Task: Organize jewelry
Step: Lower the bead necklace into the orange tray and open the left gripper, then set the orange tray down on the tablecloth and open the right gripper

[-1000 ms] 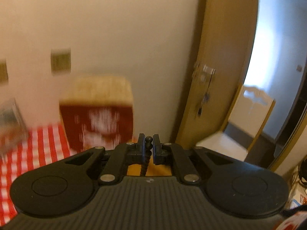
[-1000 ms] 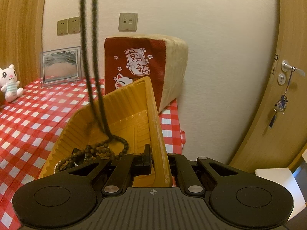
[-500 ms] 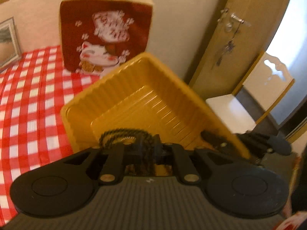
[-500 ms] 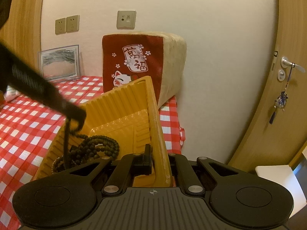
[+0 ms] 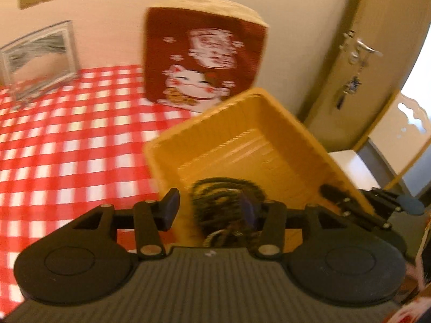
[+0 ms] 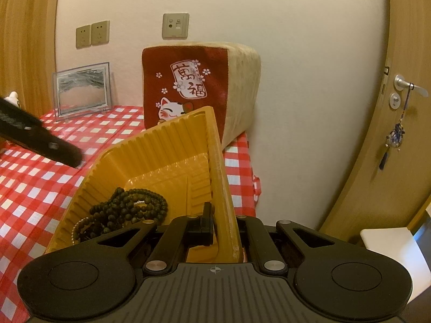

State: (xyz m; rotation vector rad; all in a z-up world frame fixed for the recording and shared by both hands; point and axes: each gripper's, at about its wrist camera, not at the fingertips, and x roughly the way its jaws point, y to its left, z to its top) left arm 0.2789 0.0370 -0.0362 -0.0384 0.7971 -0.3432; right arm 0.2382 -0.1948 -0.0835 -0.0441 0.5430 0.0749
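Over the yellow tray: left jaws apart, right jaws clamped on the tray wall.

Left wrist view: the left gripper (image 5: 208, 210) stands wide open above the dark bead necklace (image 5: 226, 202), which lies coiled inside the yellow tray (image 5: 250, 123); half a second ago the jaws were closed on it. Motion blur obscures bead detail. Right wrist view: the right gripper (image 6: 225, 222) pinches the tray's (image 6: 167, 145) near wall; the necklace (image 6: 129, 210) rests in the tray left of its fingers, partly cut off by the gripper body.
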